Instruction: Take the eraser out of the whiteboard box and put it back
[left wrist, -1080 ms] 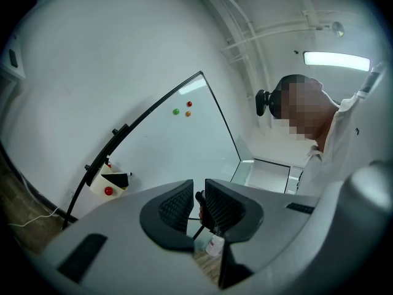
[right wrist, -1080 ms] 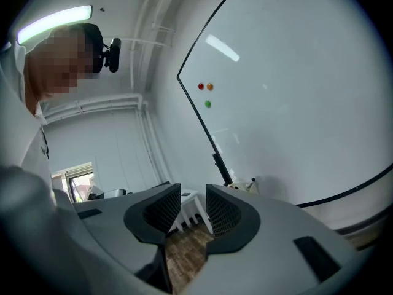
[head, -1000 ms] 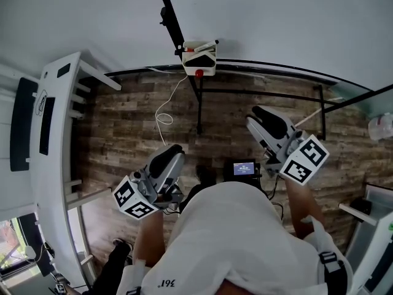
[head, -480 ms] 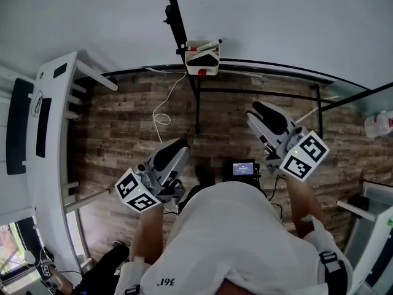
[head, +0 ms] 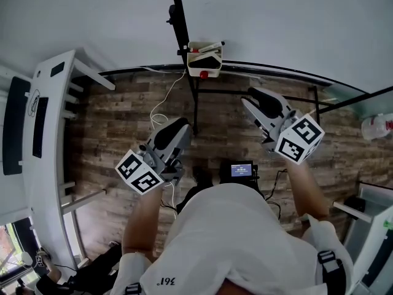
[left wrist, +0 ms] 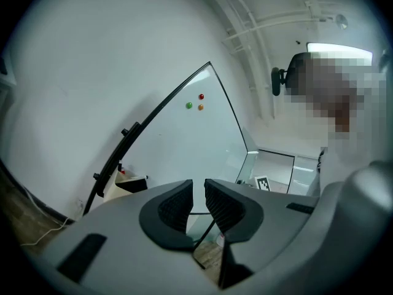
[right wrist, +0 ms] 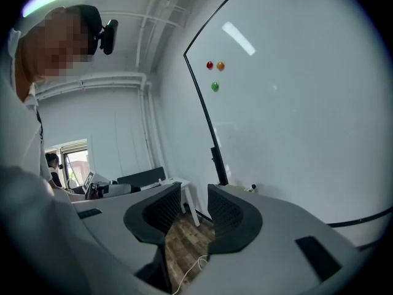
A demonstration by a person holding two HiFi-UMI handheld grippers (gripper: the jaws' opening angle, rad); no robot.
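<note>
Left gripper (head: 177, 129) and right gripper (head: 250, 102) draw nearer the whiteboard box (head: 214, 71), jaws parted and empty, so the eraser (head: 206, 61) is not yet taken.

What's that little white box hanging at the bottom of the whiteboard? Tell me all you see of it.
The small cream-white box, plastic by its look, hangs open-topped against the whiteboard's black frame bar, above the wood-pattern floor. A black wedge-shaped block, probably the eraser, sits inside. A white pen with a red end lies across its top; a round red piece shows at its lower edge.
</note>
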